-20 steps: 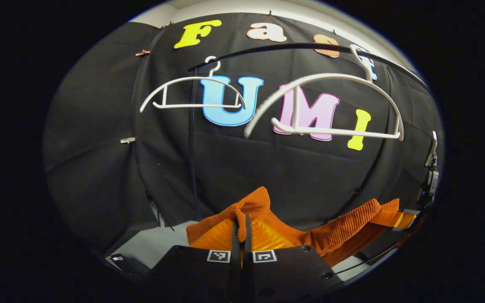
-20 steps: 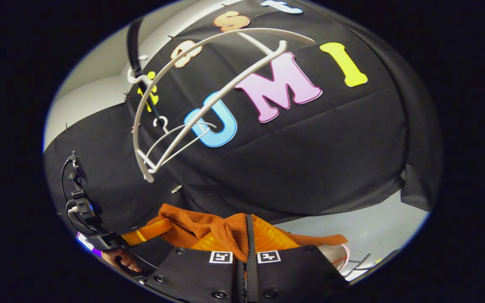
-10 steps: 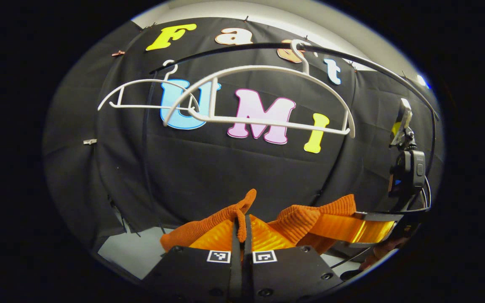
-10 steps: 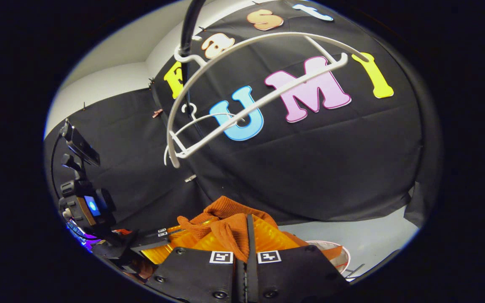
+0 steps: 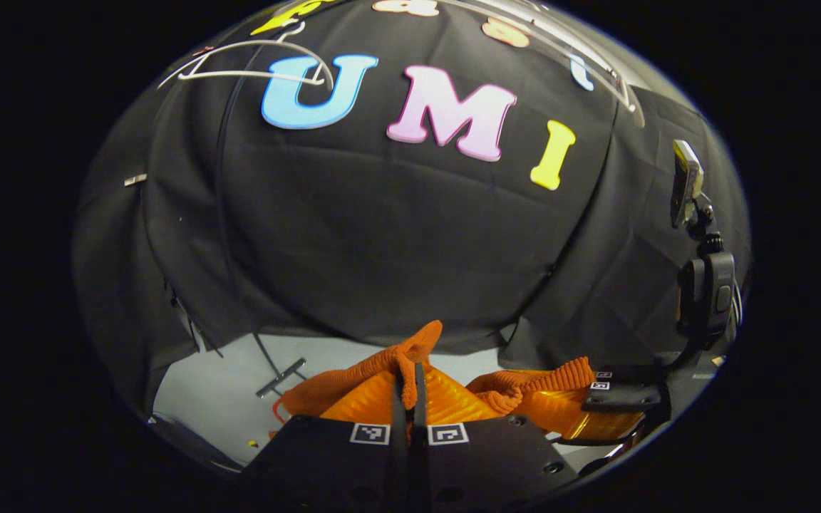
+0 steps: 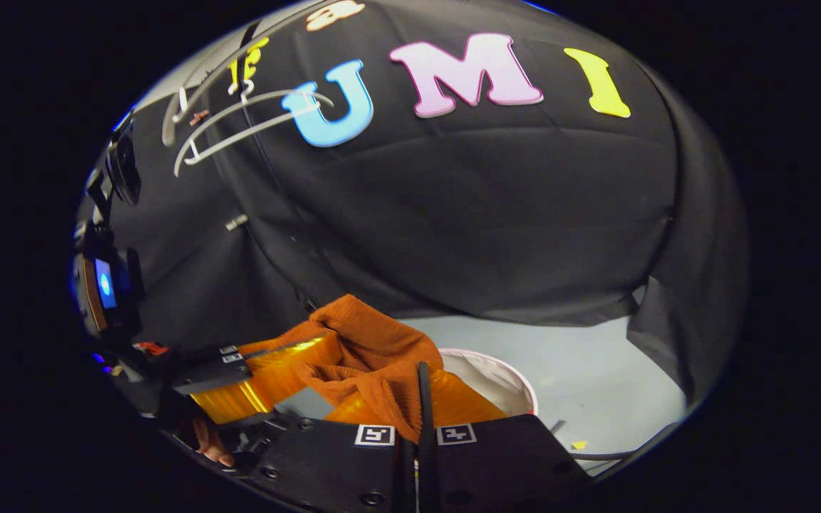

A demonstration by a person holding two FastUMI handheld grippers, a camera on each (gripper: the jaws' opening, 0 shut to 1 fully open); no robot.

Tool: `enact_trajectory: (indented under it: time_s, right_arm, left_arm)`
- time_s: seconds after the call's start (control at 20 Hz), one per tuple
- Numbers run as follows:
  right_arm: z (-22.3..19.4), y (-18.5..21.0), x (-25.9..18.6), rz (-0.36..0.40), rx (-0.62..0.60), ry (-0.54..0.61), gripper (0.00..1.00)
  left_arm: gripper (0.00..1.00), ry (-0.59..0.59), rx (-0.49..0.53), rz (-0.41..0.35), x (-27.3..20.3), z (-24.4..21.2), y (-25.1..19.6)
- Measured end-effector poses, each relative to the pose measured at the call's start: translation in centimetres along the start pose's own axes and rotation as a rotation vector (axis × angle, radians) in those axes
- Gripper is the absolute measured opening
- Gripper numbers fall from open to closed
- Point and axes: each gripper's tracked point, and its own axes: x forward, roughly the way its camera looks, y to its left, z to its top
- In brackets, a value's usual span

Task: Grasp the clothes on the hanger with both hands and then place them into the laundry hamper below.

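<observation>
Right gripper view — gripper [image 6: 421, 385] pinching orange garment [image 6: 375, 356], hamper [image 6: 496, 377] beyond.

Floor [image 6: 596, 370]: pale grey, smooth, running up to bottom edge of black booth cloth. Laundry hamper [image 6: 499, 377] stands on it, round, light rim, pale lining, partly hidden. Small yellow scrap [image 6: 579, 444] lies near hamper. In left gripper view, thin metal bar [image 5: 279, 377] lies flat on floor; tiny yellow speck [image 5: 251, 443] nearby.

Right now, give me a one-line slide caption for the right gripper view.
Right gripper clamps the orange garment beside the hamper, left gripper sharing the load.
</observation>
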Motion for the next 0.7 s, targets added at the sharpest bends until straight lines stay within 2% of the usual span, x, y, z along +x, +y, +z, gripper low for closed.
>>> enact_trajectory:
  time_s: [0.15, 0.2, 0.25, 0.35, 0.4, 0.5, 0.55, 0.65, 0.7]
  right_arm:
    - [-3.5, -1.5, 1.7, -0.050, -0.020, 0.091, 0.11]
    - [-3.7, -1.8, 2.0, -0.062, -0.020, 0.102, 0.07]
    - [-3.9, -2.5, 1.7, -0.093, -0.023, 0.109, 0.26]
    - [-4.5, -4.1, 1.7, -0.149, -0.037, 0.115, 0.63]
    - [-5.5, -5.1, 1.7, -0.193, -0.057, 0.142, 0.81]
    - [-8.1, -6.7, 1.3, -0.236, -0.105, 0.213, 0.84]
    - [-8.8, -6.5, 1.1, -0.225, -0.125, 0.230, 0.90]
    - [-10.1, -5.7, 0.4, -0.199, -0.158, 0.256, 0.90]
    - [-9.9, -5.7, -0.2, -0.201, -0.154, 0.228, 0.90]
  left_arm:
    - [0.05, 0.113, 0.029, 0.044, 2.1, -3.4, 0.8]
    - [0.06, 0.143, 0.030, 0.032, 2.1, -4.3, 0.0]
    - [0.07, 0.153, 0.026, 0.024, 2.1, -4.7, -0.4]
    - [0.43, 0.168, 0.015, 0.024, 2.0, -5.0, -0.9]
    - [0.61, 0.180, 0.019, 0.051, 1.9, -5.7, 0.2]
    - [0.98, 0.203, 0.049, 0.103, 2.2, -7.3, 2.3]
    - [0.95, 0.206, 0.057, 0.109, 2.3, -7.6, 2.4]
    - [0.96, 0.207, 0.061, 0.101, 1.2, -7.5, 1.9]
    - [0.95, 0.200, 0.059, 0.100, 0.4, -7.5, 2.2]
